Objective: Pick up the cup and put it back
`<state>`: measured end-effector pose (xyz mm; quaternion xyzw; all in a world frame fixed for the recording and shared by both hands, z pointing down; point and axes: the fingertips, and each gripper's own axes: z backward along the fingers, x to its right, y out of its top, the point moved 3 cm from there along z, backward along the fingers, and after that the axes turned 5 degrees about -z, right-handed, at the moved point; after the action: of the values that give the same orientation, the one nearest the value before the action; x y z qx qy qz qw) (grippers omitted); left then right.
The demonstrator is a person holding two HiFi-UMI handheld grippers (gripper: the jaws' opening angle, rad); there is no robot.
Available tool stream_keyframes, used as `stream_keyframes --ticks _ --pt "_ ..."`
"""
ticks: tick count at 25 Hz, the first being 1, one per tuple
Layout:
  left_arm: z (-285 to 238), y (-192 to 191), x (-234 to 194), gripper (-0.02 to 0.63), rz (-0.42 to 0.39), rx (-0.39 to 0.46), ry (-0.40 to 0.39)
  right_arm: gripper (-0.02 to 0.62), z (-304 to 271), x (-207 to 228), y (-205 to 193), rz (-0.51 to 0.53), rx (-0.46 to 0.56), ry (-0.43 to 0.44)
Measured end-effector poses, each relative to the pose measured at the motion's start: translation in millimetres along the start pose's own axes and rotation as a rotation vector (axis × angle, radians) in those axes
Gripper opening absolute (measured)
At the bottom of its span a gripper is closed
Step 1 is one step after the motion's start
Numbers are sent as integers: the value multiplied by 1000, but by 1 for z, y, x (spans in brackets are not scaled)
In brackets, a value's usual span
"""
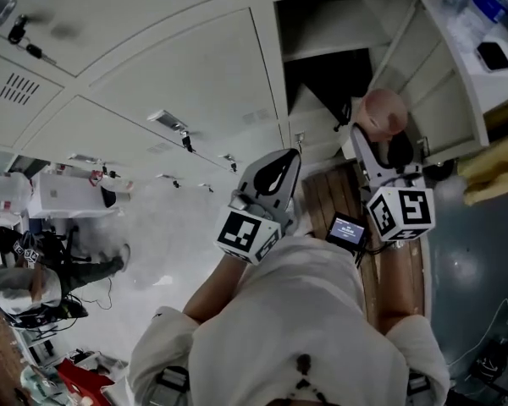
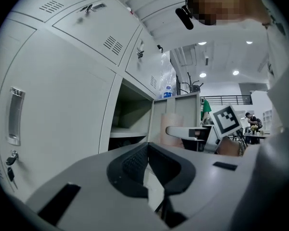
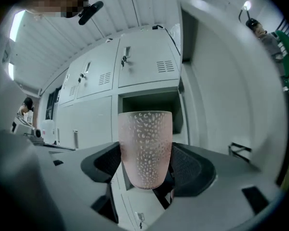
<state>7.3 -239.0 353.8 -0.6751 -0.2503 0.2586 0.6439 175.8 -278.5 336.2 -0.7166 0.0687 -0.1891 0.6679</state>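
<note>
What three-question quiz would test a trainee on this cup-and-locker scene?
1. True or false: the left gripper holds the cup.
2. How does the cup sit between the fingers of the right gripper? A: upright. B: on its side. C: upside down.
3. Fill in: the locker compartment straight behind the cup stands ____ (open or shut).

Key: 1 false, since the left gripper's fingers are together on nothing. 2 A. 3 open.
</note>
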Motion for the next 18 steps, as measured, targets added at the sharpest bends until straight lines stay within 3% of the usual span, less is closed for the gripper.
stream_keyframes --ticks 8,18 --pt "42 -6 31 8 16 4 49 337 71 -32 -14 -21 -28 100" --pt "86 7 73 8 4 66 77 337 148 -73 0 -27 10 170"
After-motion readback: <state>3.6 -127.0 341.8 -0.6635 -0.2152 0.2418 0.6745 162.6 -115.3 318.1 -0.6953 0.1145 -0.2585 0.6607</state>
